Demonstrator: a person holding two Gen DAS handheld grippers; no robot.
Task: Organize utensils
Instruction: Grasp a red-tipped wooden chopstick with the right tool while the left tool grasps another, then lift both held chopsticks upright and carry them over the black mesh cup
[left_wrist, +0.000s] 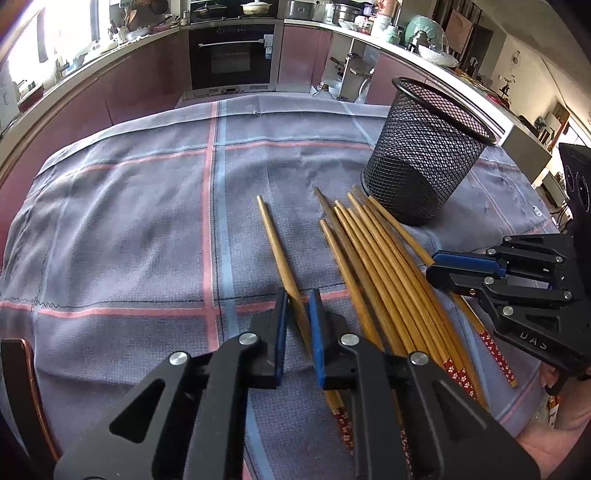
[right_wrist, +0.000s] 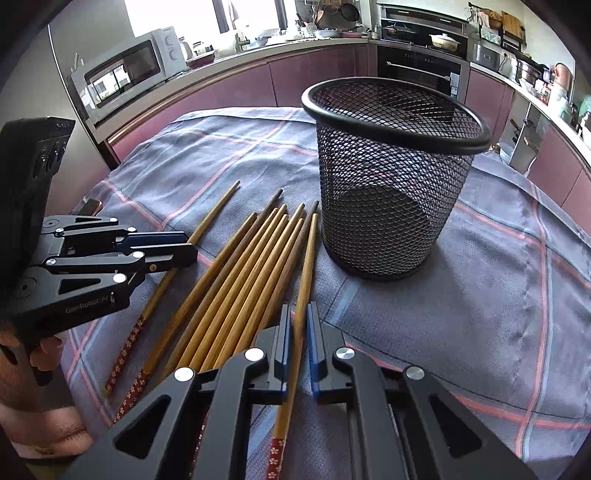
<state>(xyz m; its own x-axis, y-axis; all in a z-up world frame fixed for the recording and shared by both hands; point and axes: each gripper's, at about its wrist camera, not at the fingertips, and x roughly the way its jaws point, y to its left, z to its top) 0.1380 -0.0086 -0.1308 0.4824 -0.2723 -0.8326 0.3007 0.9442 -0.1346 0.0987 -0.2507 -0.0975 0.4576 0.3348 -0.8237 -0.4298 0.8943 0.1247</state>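
With each gripper's jaws pinching one chopstick, left gripper (left_wrist: 298, 328) and right gripper (right_wrist: 297, 345) should lift level before tipping tips-first into the mesh cup (right_wrist: 395, 177).

Cut off by the lower edge beneath the mesh basket (right_wrist: 391, 184): patterned chopstick ends (right_wrist: 275, 458). Hidden under gripper bodies: bundle (left_wrist: 373, 266) handles. Too small to identify: countertop clutter (left_wrist: 354, 14) behind the basket.

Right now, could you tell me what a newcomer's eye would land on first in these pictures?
Probably the black mesh cup, upright and empty on the plaid cloth. Beside it lies a fan of wooden chopsticks. The left gripper and right gripper are each shut on one chopstick at the fan's edges.
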